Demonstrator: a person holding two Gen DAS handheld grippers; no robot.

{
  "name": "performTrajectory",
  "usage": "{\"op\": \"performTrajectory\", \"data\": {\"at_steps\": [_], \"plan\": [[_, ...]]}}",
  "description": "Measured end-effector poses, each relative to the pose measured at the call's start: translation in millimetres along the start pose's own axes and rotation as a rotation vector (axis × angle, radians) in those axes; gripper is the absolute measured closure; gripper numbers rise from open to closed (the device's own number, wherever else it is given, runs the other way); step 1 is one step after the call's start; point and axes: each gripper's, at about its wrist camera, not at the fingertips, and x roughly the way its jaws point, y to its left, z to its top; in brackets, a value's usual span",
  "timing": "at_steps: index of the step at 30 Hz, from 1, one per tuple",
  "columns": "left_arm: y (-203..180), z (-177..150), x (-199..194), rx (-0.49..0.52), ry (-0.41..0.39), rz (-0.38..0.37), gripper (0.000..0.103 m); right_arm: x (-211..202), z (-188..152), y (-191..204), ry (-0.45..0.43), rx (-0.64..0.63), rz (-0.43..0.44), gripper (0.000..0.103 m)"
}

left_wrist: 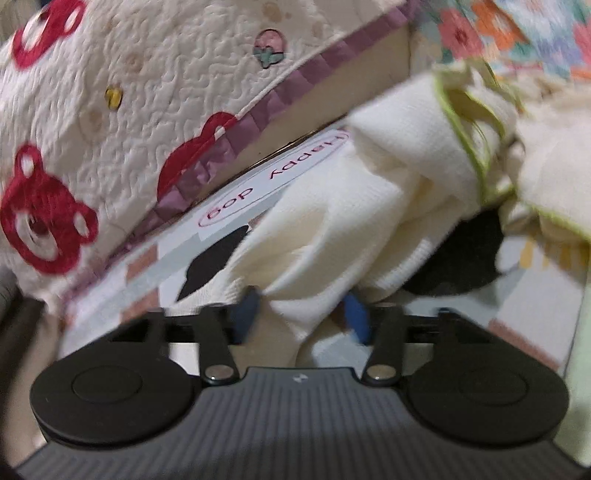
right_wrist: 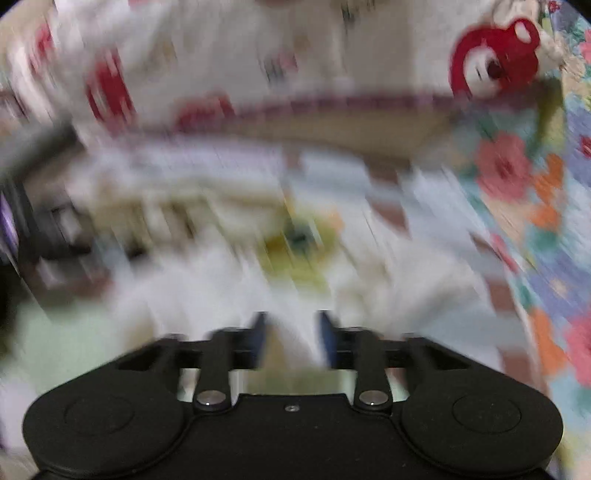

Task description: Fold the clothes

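Observation:
A cream knit garment [left_wrist: 351, 206] with lime-green trim [left_wrist: 476, 122] lies bunched on a printed mat [left_wrist: 207, 236]. My left gripper [left_wrist: 301, 315] reaches into its near edge. The blue pads stand apart, and a fold of the cream cloth runs between them. The right wrist view is heavily blurred. In it my right gripper [right_wrist: 293, 339] has its blue pads apart over pale cloth [right_wrist: 406, 280]. A yellow-green patch [right_wrist: 299, 240] lies ahead of the pads. Whether anything touches them is lost in the blur.
A quilted cream cover with red bears [left_wrist: 129, 110] and a purple border rises behind the mat [right_wrist: 332, 170]. Floral fabric [left_wrist: 517, 33] lies at the right [right_wrist: 517, 184]. A black shape [left_wrist: 458, 262] shows under the garment. Something dark [right_wrist: 37, 221] stands at the left edge.

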Motion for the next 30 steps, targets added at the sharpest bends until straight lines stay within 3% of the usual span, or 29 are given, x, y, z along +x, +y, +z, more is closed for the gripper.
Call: {"op": "performTrajectory", "data": {"at_steps": [1,3,5,7,9,12,15,18,21,24,26,28,30], "plan": [[12,3,1,-0.074,0.013,-0.033,0.1,6,13,-5,-0.035,-0.002,0.026,0.043],[42,14,1,-0.238,-0.007,-0.1,0.101,35,36,-13,-0.026,-0.053,0.017,0.043],[73,30,-1,-0.373,-0.057,-0.088,0.101,80,60,-22,0.05,-0.152,-0.051,0.043],[91,42,3,-0.426,-0.099,-0.05,0.101,124,82,-33,0.117,-0.229,-0.084,0.044],[99,44,11,-0.44,-0.107,-0.049,0.1,155,97,-41,0.161,-0.271,-0.091,0.044],[96,27,22,-0.45,-0.067,-0.119,0.099,190,112,-46,0.221,-0.306,-0.076,0.044],[84,7,28,-0.383,-0.018,-0.173,0.098,219,119,-48,0.309,-0.31,-0.016,0.044],[79,0,34,-0.328,0.001,-0.168,0.097,236,117,-45,0.355,-0.338,0.013,0.045],[83,5,39,-0.344,-0.001,-0.143,0.094,254,118,-47,0.386,-0.338,0.017,0.044],[94,7,32,-0.369,-0.037,-0.097,0.082,269,119,-52,0.401,-0.329,0.01,0.042],[102,7,27,-0.373,-0.069,-0.082,0.066,276,118,-53,0.418,-0.343,0.018,0.041],[108,3,28,-0.367,-0.062,-0.05,0.056,282,117,-52,0.431,-0.367,0.029,0.039],[114,0,32,-0.363,-0.042,-0.014,0.05,292,118,-55,0.449,-0.371,0.019,0.028]]}}
